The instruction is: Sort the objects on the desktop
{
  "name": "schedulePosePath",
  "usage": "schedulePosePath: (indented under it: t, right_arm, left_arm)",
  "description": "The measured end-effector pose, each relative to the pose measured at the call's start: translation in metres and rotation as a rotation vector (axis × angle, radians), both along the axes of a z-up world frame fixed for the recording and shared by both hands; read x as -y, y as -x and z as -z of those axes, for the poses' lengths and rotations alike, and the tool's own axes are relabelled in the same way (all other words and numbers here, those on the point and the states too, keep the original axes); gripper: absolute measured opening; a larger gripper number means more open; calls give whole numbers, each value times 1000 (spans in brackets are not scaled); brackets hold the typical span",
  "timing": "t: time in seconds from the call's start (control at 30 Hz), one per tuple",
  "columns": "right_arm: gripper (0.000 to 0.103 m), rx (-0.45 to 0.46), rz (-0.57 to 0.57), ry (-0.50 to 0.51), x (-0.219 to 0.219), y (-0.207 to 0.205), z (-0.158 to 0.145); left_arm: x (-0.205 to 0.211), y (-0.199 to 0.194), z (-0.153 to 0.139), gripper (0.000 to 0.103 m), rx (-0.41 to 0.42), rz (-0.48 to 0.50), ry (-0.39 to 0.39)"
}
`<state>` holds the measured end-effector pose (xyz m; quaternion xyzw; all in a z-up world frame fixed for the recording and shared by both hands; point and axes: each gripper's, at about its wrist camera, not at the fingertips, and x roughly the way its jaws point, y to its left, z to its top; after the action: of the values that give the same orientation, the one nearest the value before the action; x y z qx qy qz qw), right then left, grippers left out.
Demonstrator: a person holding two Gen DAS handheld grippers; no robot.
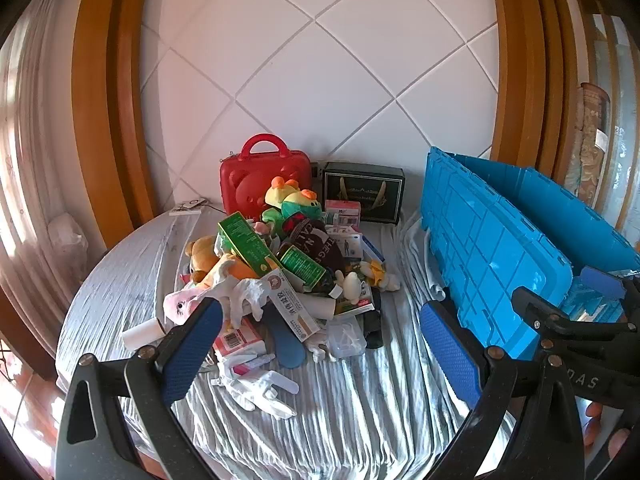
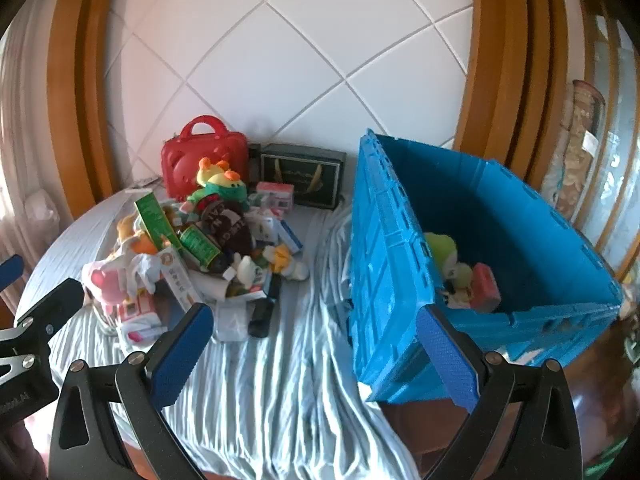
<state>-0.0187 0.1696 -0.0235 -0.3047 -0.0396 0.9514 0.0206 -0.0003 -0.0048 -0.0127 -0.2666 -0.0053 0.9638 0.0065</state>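
We held the left gripper (image 1: 320,344) and right gripper (image 2: 316,352) with jaws spread wide and empty, both tilted down toward the table. The heaped pile of plush toys and small cartons (image 1: 280,272) sat mid-table on the wrinkled pale cloth (image 1: 352,412). The open blue plastic crate (image 2: 520,216), already holding a green plush, stood just right, probably for easy drop-offs.

Bright daylight from the left, washed-out white wall (image 1: 320,80), strong fisheye bending, dark vignetted corners, soft edges.
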Motion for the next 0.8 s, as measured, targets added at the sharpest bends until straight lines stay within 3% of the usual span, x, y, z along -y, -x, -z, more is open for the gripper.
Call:
schedulePosePath:
  t: [0.43, 0.8]
  right_arm:
    - [103, 18, 7, -7, -5, 9, 4]
    - [103, 5, -104, -8, 15, 26, 12]
  left_arm:
    - [-4, 11, 7, 100, 19, 3, -3]
    - [16, 23, 25, 100, 53, -75, -32]
